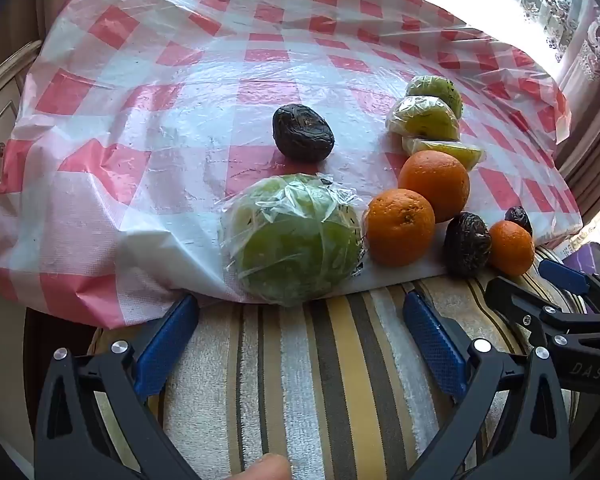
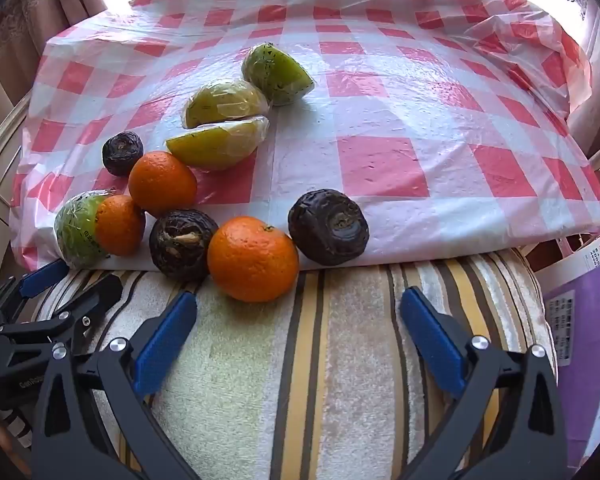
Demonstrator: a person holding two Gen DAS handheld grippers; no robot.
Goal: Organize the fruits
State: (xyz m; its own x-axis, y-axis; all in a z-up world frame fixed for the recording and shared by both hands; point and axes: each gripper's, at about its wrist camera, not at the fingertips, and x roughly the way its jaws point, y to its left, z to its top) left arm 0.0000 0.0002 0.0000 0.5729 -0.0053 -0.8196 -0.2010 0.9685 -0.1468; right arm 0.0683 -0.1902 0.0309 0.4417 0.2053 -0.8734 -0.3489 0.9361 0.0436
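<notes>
With the left gripper point(image 1: 300, 344) and right gripper point(image 2: 300, 340) both gaping empty, straddle the round orange mandarin point(image 2: 253, 258) at the red-checked plastic cloth's point(image 2: 380, 120) near edge squarely, then squeeze gently.

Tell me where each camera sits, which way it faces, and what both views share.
Left wrist: sits on the left gripper, angled down over a striped towel toward the checked cloth and wrapped green fruit; own open jaws, a fingertip and the right gripper show.
Right wrist: sits on the right gripper, angled down toward the nearest orange; own open jaws and the left gripper show.
Shared: towel, cloth, oranges, dark fruits, wrapped green fruits.
</notes>
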